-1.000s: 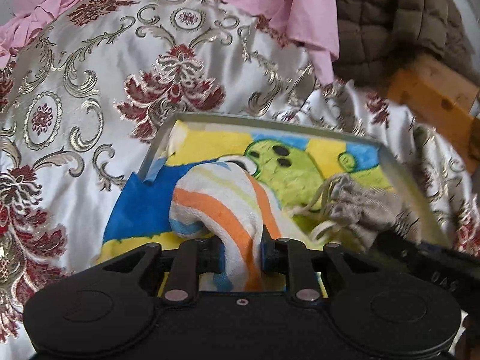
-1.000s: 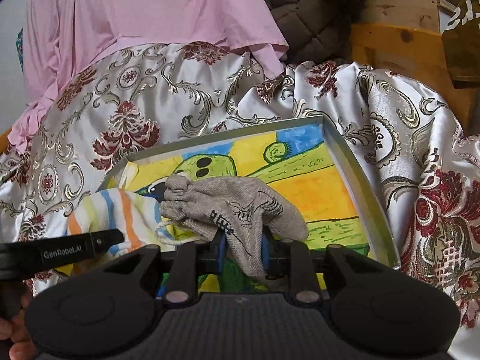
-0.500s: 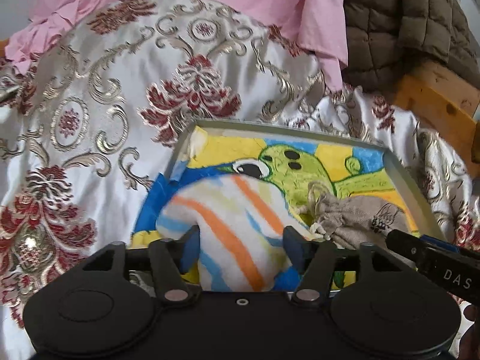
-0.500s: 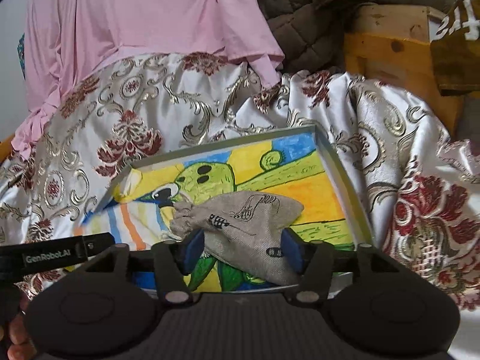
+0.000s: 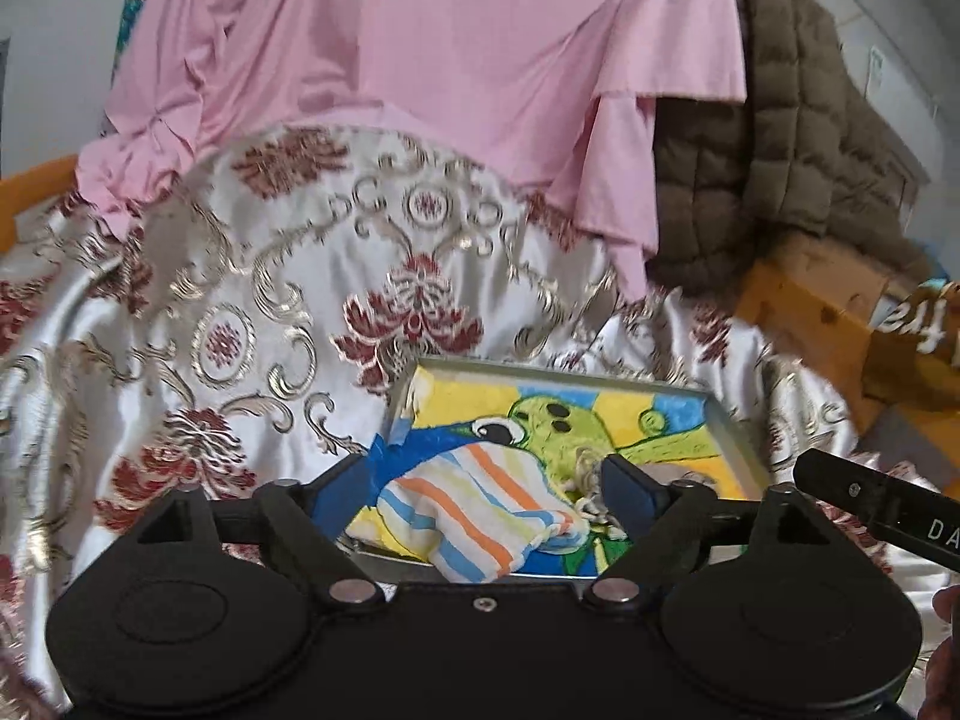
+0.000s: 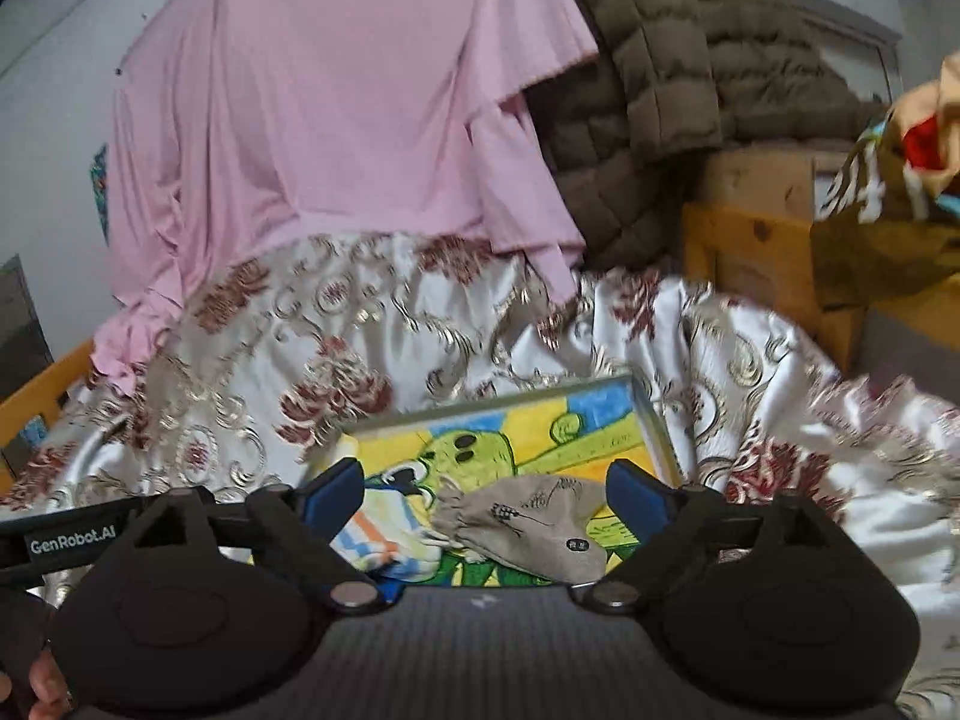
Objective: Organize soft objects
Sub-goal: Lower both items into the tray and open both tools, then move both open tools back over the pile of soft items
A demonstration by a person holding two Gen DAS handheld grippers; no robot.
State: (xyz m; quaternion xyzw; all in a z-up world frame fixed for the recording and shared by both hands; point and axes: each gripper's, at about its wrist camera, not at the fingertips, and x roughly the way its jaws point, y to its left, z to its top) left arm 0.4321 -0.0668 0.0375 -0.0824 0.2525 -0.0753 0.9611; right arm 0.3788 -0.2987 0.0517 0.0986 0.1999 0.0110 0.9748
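A striped cloth in white, orange, blue and yellow lies in the left part of a shallow metal tray with a bright cartoon picture inside. Beside it on the right rests a grey drawstring pouch. My left gripper hangs above and behind the cloth, jaws still opening, pads off the fabric. My right gripper stands likewise over the pouch, jaws opening wide, nothing pressed between them. The striped cloth and tray rim also show in the right wrist view.
The tray sits on a silky white bedcover with red and gold flowers. A pink garment hangs behind it, a brown quilted jacket lies over a wooden frame at the right. The right gripper's finger crosses the left view's edge.
Both grippers went from shut on their items to wide open, leaving the striped cloth and the pouch lying in the tray. Both have lifted and pulled back from the tray.
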